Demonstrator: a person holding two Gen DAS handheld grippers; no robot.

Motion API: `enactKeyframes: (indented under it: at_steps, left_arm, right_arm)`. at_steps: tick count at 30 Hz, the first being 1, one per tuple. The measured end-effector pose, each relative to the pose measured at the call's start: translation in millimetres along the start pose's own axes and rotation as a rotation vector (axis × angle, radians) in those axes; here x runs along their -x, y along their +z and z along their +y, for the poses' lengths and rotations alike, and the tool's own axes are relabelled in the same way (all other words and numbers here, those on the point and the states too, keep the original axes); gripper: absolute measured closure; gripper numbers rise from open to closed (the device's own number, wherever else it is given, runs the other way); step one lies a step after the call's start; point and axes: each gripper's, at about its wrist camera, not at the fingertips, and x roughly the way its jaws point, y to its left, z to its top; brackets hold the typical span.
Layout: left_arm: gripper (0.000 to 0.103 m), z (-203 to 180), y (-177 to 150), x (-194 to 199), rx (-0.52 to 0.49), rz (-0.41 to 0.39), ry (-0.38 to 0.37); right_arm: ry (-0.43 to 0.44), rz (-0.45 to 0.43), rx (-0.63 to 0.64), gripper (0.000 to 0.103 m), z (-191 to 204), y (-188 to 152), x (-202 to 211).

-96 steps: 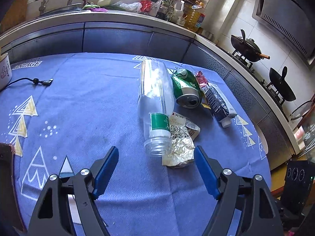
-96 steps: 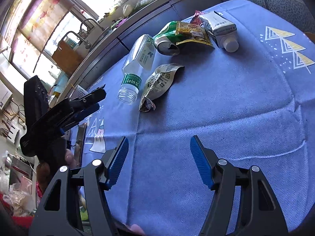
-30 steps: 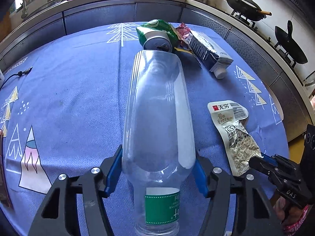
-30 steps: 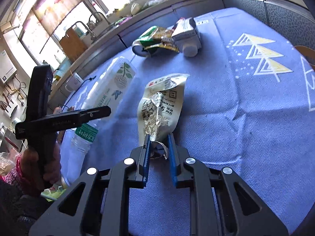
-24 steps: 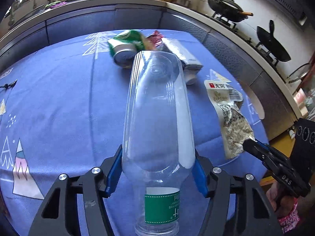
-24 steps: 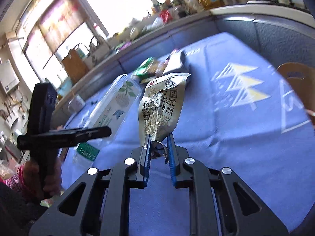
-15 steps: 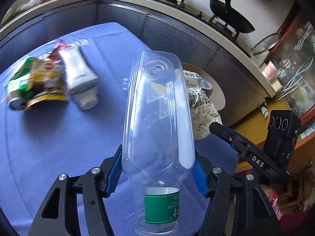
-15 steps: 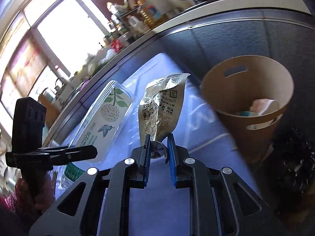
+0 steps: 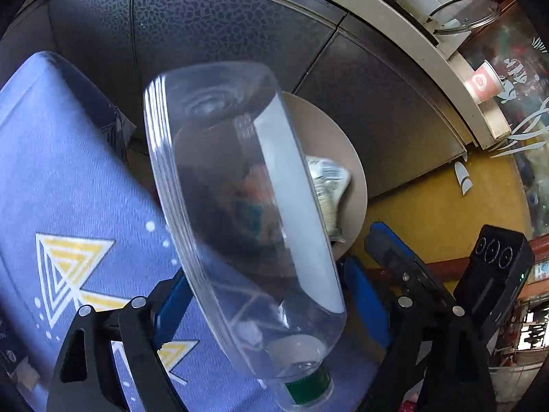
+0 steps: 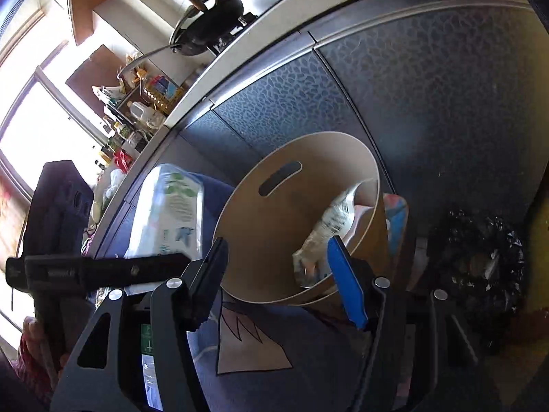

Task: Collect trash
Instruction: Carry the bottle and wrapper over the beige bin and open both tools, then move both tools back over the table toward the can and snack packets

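My left gripper (image 9: pixel 267 305) has opened; the clear plastic bottle (image 9: pixel 240 213) tilts between its blue fingers, base toward the tan trash bin (image 9: pixel 353 158), loose or barely touching. The bottle also shows in the right wrist view (image 10: pixel 168 213). My right gripper (image 10: pixel 278 274) is open and empty just above the trash bin (image 10: pixel 260 240). The silver snack wrapper (image 10: pixel 329 226) falls or lies inside the bin; it also shows in the left wrist view (image 9: pixel 326 185). Other trash lies in the bin's bottom.
The bin stands on the floor past the blue tablecloth's edge (image 9: pixel 68 171), in front of dark cabinet doors (image 10: pixel 411 103). A black crumpled bag (image 10: pixel 480 257) lies right of the bin. The right gripper's body (image 9: pixel 429 292) is close on the right.
Both grippers swung from the table to over the bin. The right gripper opened and dropped the wrapper into the bin. The left gripper's fingers spread and the bottle tilted.
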Motion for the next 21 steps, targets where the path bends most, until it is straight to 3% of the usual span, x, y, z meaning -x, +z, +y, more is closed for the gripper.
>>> enactKeyframes:
  at_steps: [4, 12, 16, 21]
  left_arm:
    - [0.016, 0.8, 11.2, 12.8, 0.01, -0.061, 0.011]
    - [0.015, 20.7, -0.8, 49.4, 0.097, -0.161, -0.069]
    - [0.015, 39.4, -40.9, 82.5, 0.105, -0.244, -0.12]
    - [0.015, 83.4, -119.2, 116.2, 0.132, -0.339, -0.087]
  right_arm:
    - [-0.004, -0.016, 0.015, 0.043, 6.0, -13.3, 9.2]
    - [-0.014, -0.038, 0.031, 0.044, 20.6, -27.6, 17.6]
    - [-0.01, -0.055, 0.092, 0.045, 41.6, -38.5, 25.9]
    - [0.031, -0.056, 0.189, 0.045, 82.8, -49.2, 27.2]
